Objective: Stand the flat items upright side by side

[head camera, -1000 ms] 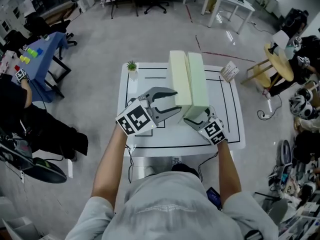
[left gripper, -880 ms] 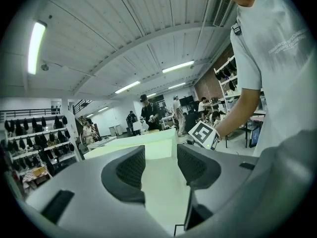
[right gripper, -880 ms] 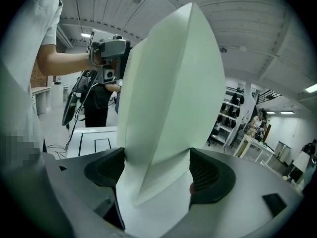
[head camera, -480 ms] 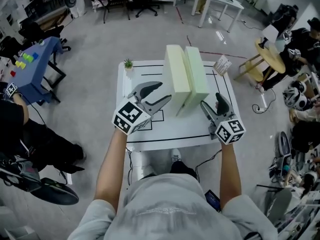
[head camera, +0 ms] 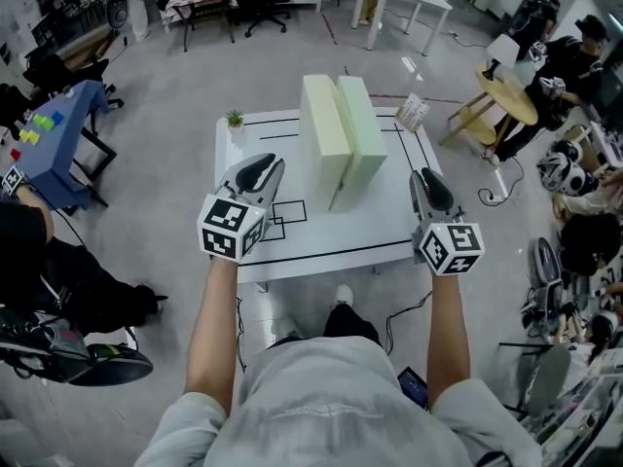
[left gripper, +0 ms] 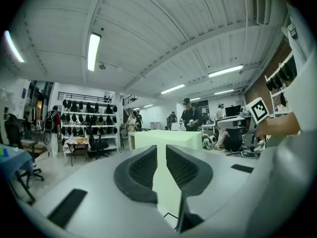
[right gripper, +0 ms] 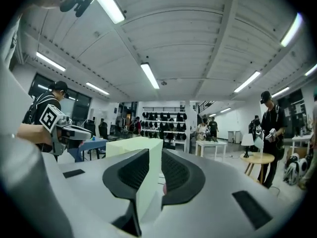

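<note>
Left gripper (head camera: 265, 166) and right gripper (head camera: 424, 178), jaws just closing, were narrow and empty; blocks (head camera: 341, 134) stood upright, touching, at frame centre.

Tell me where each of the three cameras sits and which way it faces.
Head view: on the person's head, steeply down at the table, two upright foam blocks, arms, left gripper, right gripper.
Left gripper view: on the left gripper, level across the table toward the foam blocks; its jaws, just now closing, hold nothing.
Right gripper view: likewise on the right gripper; jaws just now closing, empty.
Shared: both gripper views see the same foam blocks.
</note>
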